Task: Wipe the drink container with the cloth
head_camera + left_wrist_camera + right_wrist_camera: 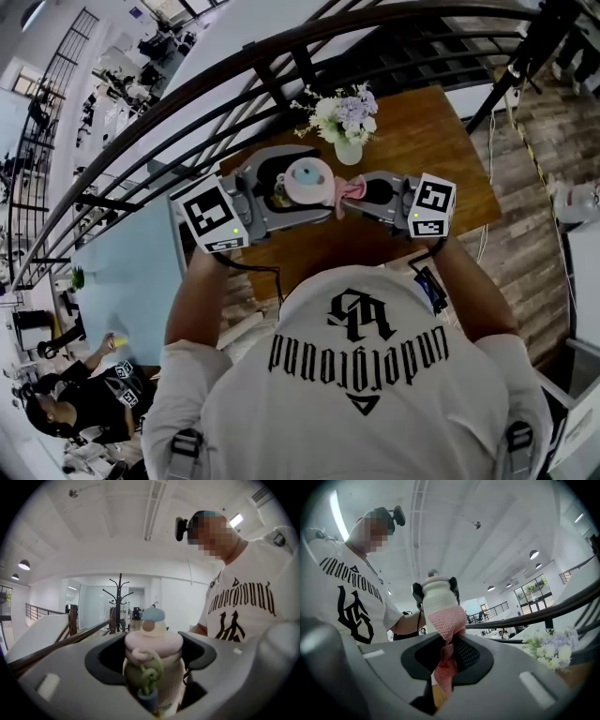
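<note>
The counter [431, 131] was a brown wooden top with a plain, smooth surface. On its far side it stood close against a black metal railing [187, 94], and a wooden plank floor [525, 234] showed to the right of it. Only one thing could be seen to stand directly on it: a small pale vase [349, 150], upright, near the far edge, holding a bunch of white and light purple flowers [342, 112]. The near part of the counter was hidden from the head view.

2 close opposed views, shared bottle [153, 641]
</note>
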A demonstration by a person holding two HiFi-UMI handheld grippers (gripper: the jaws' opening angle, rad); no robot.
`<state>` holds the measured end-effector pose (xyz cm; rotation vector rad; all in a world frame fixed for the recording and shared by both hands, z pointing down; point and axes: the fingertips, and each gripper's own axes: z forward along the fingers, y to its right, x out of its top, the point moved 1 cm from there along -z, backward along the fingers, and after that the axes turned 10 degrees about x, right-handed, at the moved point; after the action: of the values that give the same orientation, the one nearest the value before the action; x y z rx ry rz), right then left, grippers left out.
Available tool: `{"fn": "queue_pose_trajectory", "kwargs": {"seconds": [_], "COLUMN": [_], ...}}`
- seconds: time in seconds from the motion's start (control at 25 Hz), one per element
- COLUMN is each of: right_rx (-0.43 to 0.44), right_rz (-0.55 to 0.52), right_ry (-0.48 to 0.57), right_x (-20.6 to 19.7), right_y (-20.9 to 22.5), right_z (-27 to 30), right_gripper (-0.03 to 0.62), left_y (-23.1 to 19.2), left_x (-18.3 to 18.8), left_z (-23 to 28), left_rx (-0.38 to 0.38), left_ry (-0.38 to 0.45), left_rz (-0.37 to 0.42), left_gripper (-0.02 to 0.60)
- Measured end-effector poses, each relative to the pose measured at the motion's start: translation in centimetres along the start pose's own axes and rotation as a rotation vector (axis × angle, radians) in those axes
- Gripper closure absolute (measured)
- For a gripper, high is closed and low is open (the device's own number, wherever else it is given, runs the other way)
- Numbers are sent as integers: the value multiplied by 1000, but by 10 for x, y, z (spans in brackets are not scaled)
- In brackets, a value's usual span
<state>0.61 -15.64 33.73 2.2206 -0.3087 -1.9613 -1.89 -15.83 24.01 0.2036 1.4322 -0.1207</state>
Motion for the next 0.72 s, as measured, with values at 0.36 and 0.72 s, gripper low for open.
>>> {"fn": "queue_pose_trajectory", "kwargs": {"seconds": [0.36, 0.72], "right_rx": [44, -16], "right_rz": [-97, 109], "right_ry": [112, 80], "right_x": [83, -5], "right_y": [-5, 24], "right_z": [-1, -22], "right_gripper": [548, 549], "left_y": [26, 25], "left_x": [6, -3], "left_z": [6, 17], "left_rx": [-70, -72], "left_ry": [23, 20], "left_rz": [18, -61], "left_gripper": [196, 196]}}
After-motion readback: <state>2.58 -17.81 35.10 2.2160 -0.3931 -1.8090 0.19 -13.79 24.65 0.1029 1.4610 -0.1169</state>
